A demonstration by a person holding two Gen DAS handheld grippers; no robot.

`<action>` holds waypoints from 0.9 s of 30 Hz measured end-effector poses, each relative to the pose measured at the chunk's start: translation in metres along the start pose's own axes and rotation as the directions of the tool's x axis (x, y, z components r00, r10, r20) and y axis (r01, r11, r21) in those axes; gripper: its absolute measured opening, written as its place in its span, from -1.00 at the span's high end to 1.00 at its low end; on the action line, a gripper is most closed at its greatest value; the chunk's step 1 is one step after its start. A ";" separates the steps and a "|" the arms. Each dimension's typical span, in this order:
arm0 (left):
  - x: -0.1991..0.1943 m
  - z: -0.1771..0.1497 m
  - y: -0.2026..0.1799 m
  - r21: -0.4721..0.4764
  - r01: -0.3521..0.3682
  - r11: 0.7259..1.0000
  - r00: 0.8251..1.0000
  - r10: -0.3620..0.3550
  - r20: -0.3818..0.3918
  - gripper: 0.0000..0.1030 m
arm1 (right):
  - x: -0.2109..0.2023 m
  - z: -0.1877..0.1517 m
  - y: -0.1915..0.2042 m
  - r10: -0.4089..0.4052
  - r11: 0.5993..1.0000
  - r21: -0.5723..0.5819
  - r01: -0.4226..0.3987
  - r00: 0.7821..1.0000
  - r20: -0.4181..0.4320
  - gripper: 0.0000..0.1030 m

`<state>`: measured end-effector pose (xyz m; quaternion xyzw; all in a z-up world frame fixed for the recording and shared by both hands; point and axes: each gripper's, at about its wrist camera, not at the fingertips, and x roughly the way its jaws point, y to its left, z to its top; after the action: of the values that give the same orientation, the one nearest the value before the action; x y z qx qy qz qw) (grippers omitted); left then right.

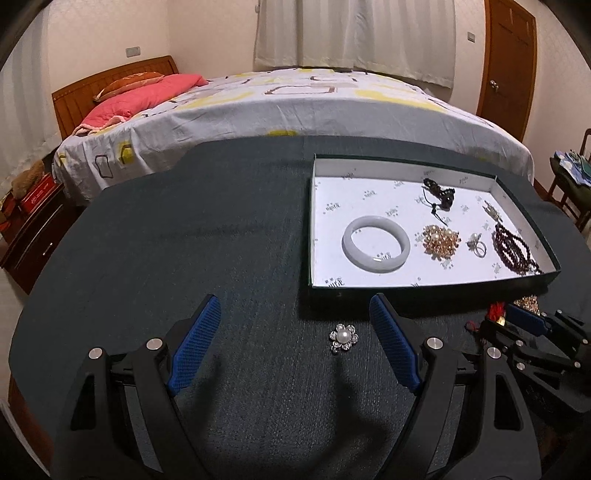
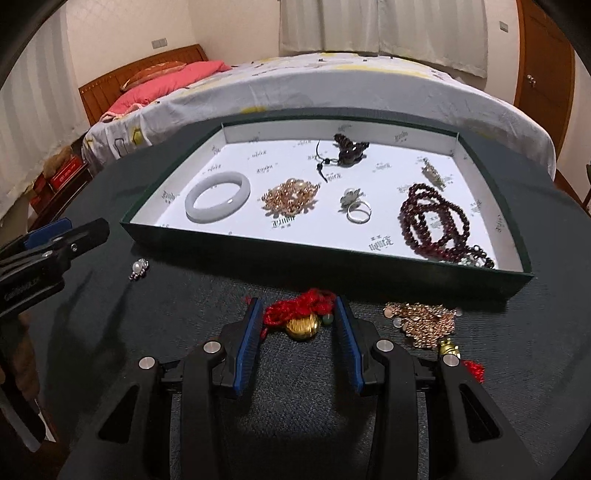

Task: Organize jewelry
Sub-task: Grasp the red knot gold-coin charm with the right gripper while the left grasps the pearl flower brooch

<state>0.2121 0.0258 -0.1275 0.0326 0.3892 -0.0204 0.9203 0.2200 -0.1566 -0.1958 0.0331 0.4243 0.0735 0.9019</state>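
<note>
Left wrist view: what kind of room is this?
Most likely a home bedroom. A made bed with a pink pillow and wooden headboard fills the background, curtains hang behind it, and a nightstand stands beside it.

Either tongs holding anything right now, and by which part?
Nothing held. Left tongs open around the pearl brooch; right tongs straddle the red-tasselled gold charm, pads apparently not pressing.
</note>
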 end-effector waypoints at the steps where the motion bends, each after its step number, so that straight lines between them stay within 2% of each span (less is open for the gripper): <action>1: 0.001 -0.001 0.000 0.000 0.002 1.000 1.000 -0.002 -0.004 -0.57 | 0.000 -0.001 0.001 -0.003 1.000 -0.005 0.003 1.000 0.001 0.22; 6: 0.005 -0.004 -0.001 -0.009 0.015 1.000 1.000 -0.015 -0.021 -0.57 | -0.001 -0.002 -0.001 0.006 1.000 0.000 -0.006 1.000 0.006 0.25; 10: 0.005 -0.005 -0.004 0.001 0.008 1.000 1.000 -0.008 -0.022 -0.57 | -0.001 -0.002 -0.005 0.039 0.999 0.025 -0.039 0.999 0.007 0.51; 14: 0.007 -0.007 -0.005 0.005 0.004 1.000 1.000 -0.004 -0.027 -0.57 | -0.002 -0.003 -0.005 0.065 0.997 0.030 -0.065 0.998 0.007 0.67; 27: 0.015 -0.009 -0.009 0.006 0.003 1.000 0.999 -0.003 -0.040 -0.57 | -0.010 -0.004 -0.012 0.077 0.996 0.050 -0.078 0.997 0.028 0.73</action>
<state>0.2152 0.0171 -0.1452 0.0354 0.4075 -0.0223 0.9122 0.2124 -0.1696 -0.1921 0.0737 0.4128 0.0970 0.9026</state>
